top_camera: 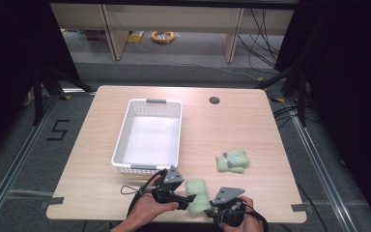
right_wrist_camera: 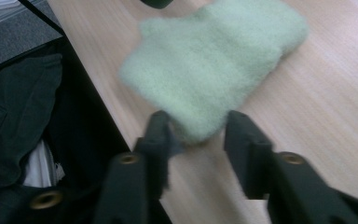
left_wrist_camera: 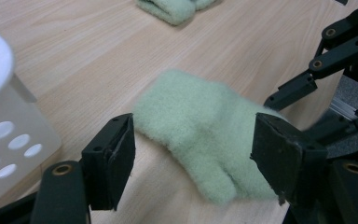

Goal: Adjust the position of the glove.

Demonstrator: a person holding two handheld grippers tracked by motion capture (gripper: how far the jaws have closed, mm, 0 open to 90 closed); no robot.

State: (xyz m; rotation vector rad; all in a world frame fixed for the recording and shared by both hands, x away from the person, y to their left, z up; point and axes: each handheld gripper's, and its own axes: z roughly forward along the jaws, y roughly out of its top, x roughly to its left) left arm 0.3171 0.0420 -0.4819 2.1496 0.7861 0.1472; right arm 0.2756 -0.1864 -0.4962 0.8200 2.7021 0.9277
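Note:
A fluffy pale-green sock (top_camera: pixel 198 193) lies flat near the table's front edge, between my two grippers. My left gripper (top_camera: pixel 188 199) comes at it from the left. In the left gripper view its jaws (left_wrist_camera: pixel 193 140) stand wide on either side of the sock (left_wrist_camera: pixel 191 116), open, with the pads not squeezing it. My right gripper (top_camera: pixel 211 208) comes from the right. In the right gripper view its jaws (right_wrist_camera: pixel 196 130) pinch the near tip of the sock (right_wrist_camera: pixel 214 56); the picture is blurred. The right gripper's black linkage (left_wrist_camera: pixel 307 79) shows beyond the sock.
A white perforated basket (top_camera: pixel 125 130) stands left of centre with nothing visible in it, its wall (left_wrist_camera: pixel 0 116) close to my left gripper. A second green sock bundle (top_camera: pixel 233 160) lies on the right of the table. A round cable hole (top_camera: pixel 214 100) sits at the back.

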